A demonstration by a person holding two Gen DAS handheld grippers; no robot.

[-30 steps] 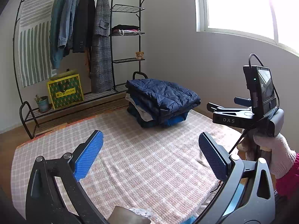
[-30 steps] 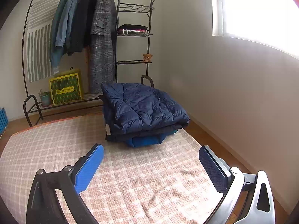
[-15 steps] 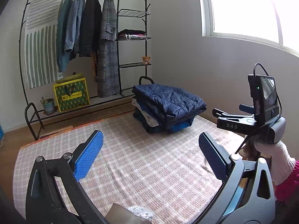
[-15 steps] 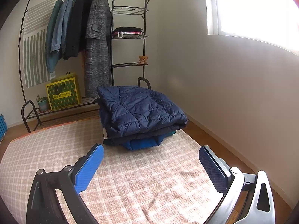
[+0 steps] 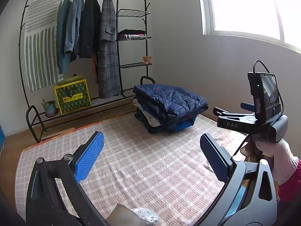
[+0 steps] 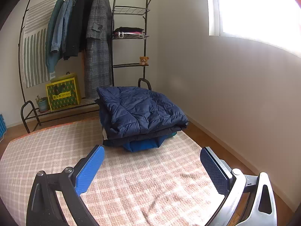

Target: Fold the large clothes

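A stack of folded clothes with a navy quilted jacket on top sits at the far edge of a pink checked rug; it also shows in the right wrist view. My left gripper is open and empty, held above the rug well short of the stack. My right gripper is open and empty above the rug, closer to the stack. The right gripper's body, held by a gloved hand, shows at the right of the left wrist view.
A black clothes rack with hanging coats stands along the back wall, with a yellow-green box and a potted plant on its base. A white wall runs along the rug's right side. Window above.
Both grippers have drawn back and tilted slightly, so the rack and stack sit lower and the view has shifted. Both stay open and empty. The stack has not moved.
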